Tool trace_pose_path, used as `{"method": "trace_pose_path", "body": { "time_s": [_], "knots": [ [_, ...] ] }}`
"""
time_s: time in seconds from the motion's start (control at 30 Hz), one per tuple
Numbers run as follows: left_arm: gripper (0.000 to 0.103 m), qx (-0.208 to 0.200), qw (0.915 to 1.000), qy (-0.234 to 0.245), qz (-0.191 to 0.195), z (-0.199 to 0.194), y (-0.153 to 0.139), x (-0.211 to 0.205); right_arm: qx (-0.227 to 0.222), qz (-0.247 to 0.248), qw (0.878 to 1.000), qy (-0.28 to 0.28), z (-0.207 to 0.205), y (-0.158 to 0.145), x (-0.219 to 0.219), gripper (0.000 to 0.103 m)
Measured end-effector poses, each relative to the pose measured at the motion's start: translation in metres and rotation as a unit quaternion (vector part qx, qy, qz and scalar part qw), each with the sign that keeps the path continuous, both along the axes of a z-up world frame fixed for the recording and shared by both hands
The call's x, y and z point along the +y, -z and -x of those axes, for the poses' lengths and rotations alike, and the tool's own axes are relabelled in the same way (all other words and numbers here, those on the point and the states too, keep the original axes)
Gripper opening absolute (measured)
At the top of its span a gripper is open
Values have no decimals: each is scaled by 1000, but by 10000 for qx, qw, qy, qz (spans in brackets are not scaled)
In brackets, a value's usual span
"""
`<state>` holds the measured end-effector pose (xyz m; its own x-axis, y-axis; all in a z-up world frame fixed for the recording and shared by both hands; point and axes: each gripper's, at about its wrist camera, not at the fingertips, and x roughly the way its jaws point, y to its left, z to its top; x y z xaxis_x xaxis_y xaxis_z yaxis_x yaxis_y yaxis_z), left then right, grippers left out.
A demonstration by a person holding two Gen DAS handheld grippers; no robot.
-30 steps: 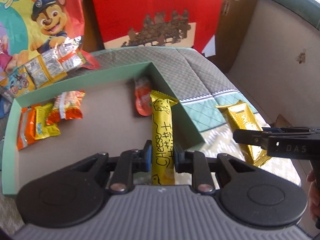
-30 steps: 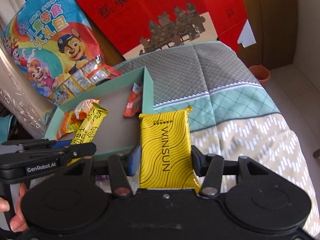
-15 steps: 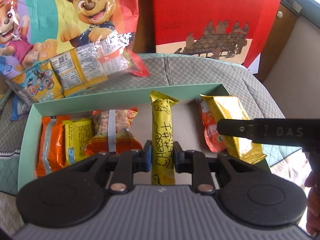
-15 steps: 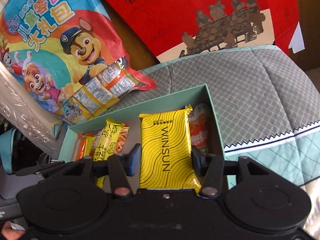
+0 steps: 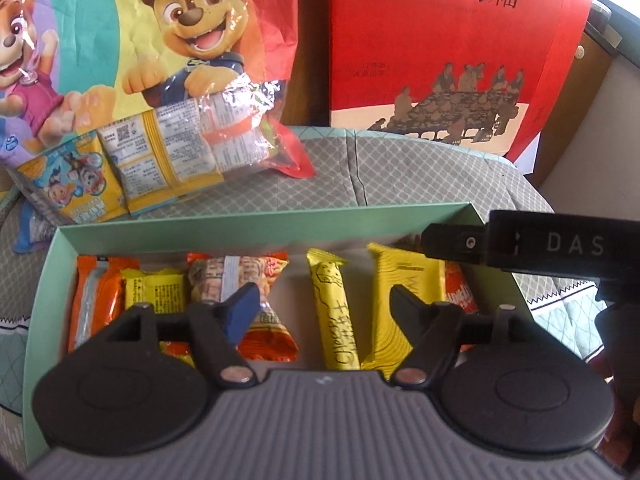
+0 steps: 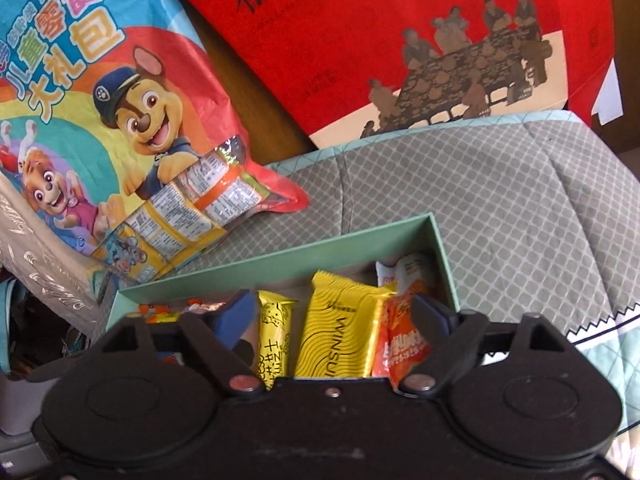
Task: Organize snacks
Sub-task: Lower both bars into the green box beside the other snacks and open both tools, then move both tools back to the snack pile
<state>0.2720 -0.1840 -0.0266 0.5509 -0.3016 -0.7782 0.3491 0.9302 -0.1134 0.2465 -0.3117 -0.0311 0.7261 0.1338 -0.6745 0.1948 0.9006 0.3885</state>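
Yellow cheese stick point(image 5: 336, 312), a second ago pinched in my left gripper point(image 5: 320, 308), now lies free in the green box point(image 5: 256, 222) between jaws swinging apart, untouched. Beside it the WINSUN pack point(image 6: 340, 336) has likewise dropped from my right gripper point(image 6: 332, 320), jaws opening clear: both snacks placed.

Yellow cheese stick point(image 5: 336, 312) and yellow WINSUN pack point(image 5: 394, 312) lie side by side in the green box point(image 5: 260, 226).

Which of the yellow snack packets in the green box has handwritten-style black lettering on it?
The narrow yellow stick packet, lying mid-box inside the mint-green cardboard box. The wide yellow wavy-lined packet beside it carries printed lettering, and the small yellow packet shows only fine print.
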Motion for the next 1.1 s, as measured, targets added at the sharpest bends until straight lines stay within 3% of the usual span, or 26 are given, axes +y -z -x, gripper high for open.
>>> {"method": "trace_pose_path", "body": {
  "time_s": [0.1, 0.2, 0.33, 0.67, 1.1],
  "knots": [
    [87, 5, 10000, -63, -30, 6, -2, 0, -13, -1, 10000, 75, 9, -1, -3, 97],
    [91, 23, 10000, -37, -19, 15, -5, 0, -22, 42, 9999, 106, 23, -4, -5, 103],
    [101, 16, 10000, 9, -5, 33, -11, 2, -26, 90, 9999, 101, 43, -8, -4, 103],
    [103, 177, 9997, 77, 143, 97, -18, 22, 20, 46, 10000, 25, 111, -11, 5, 103],
    [103, 373, 9992, 141, 25, 172, -4, 53, 154, -158, 9998, 3, 199, 4, 19, 103]
  ]
}}
